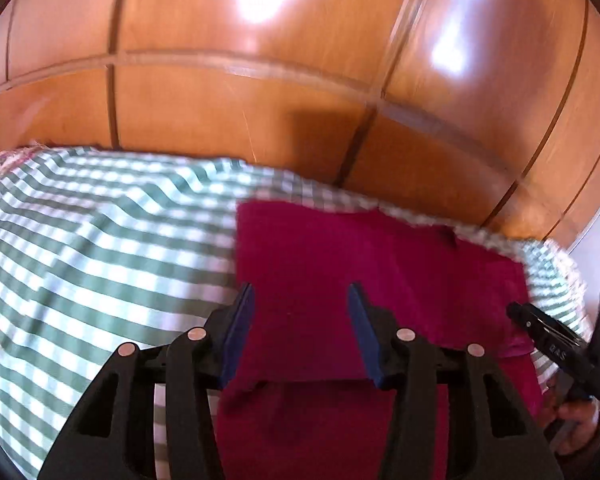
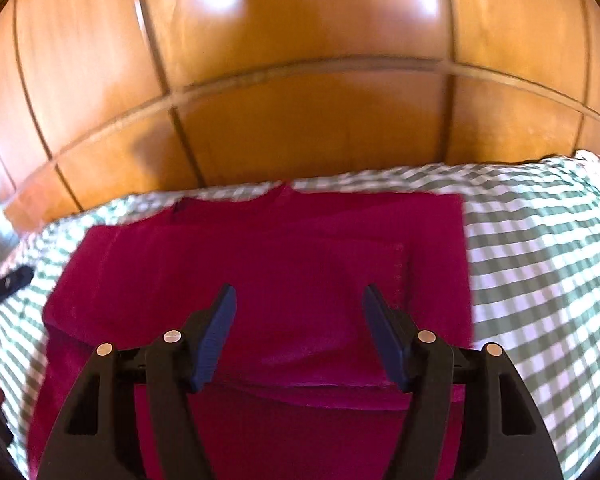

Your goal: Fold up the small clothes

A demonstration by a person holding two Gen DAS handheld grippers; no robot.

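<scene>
A magenta garment [image 1: 380, 264] lies folded flat on a green-and-white checked bedcover [image 1: 80, 240]. In the left wrist view its straight left edge runs just left of my left gripper [image 1: 301, 292], which hangs open over the cloth with nothing pinched between its blue pads. A folded hem crosses below the fingers. In the right wrist view the same garment [image 2: 280, 256] fills the middle, neckline at the far edge. My right gripper [image 2: 300, 292] stands wide open above it, its pads clear of the cloth.
A glossy wooden panelled wardrobe [image 1: 240, 100] rises right behind the bed's far edge. Checked bedcover [image 2: 540, 260] spreads to the right of the garment. A hand [image 1: 580, 420] holds the other tool at the left wrist view's right edge.
</scene>
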